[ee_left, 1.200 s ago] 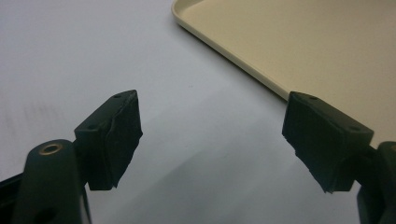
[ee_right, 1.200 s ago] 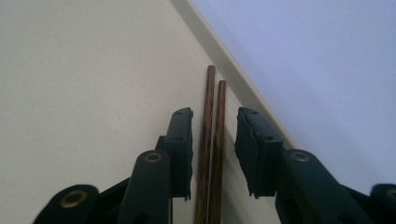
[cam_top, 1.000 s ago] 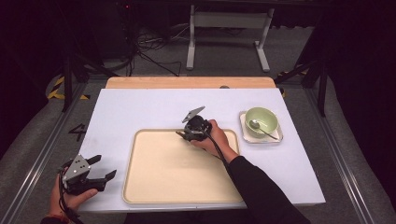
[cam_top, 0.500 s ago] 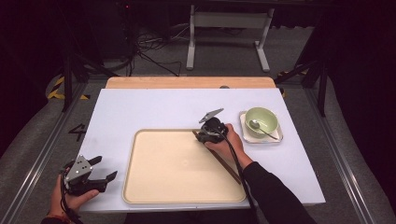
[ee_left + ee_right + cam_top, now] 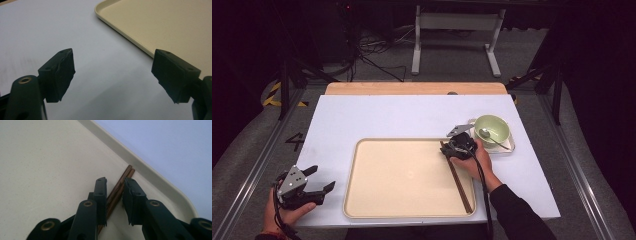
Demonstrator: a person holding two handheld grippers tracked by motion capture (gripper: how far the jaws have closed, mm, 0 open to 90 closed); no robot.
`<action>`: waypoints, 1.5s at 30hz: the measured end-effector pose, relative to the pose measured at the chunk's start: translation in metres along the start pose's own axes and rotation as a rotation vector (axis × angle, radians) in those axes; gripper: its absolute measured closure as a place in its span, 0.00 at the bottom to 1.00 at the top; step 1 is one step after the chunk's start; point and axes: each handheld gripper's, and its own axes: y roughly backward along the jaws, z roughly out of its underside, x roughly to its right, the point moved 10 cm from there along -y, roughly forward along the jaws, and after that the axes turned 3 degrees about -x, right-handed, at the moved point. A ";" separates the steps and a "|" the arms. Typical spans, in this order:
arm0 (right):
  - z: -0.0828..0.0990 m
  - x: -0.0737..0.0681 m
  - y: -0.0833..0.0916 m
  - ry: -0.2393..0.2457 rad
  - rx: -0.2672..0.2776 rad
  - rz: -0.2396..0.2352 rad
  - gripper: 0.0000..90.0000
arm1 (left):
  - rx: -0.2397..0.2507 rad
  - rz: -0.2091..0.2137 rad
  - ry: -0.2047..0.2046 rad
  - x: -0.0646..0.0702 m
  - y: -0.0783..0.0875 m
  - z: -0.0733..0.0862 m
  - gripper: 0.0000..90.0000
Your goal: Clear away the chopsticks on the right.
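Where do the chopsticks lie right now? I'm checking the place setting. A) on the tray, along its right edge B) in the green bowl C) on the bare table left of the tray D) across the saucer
A: the chopsticks lie flat on the tray beside its right rim, with the right gripper astride them.

right gripper [image 5: 451,148] slid the chopsticks [image 5: 457,177] over to the tray's [image 5: 362,200] right edge, jaws just been opening around them
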 end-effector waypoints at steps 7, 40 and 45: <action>0.013 0.011 0.010 -0.001 -0.001 0.048 0.79 | -0.019 -0.013 -0.015 -0.001 -0.002 0.002 0.22; 0.009 -0.001 0.069 0.059 0.141 0.091 0.49 | -0.035 0.014 -0.027 0.003 -0.002 0.004 0.22; 0.005 -0.006 0.091 0.081 0.189 0.111 0.46 | -0.044 0.022 -0.037 0.004 -0.003 0.005 0.21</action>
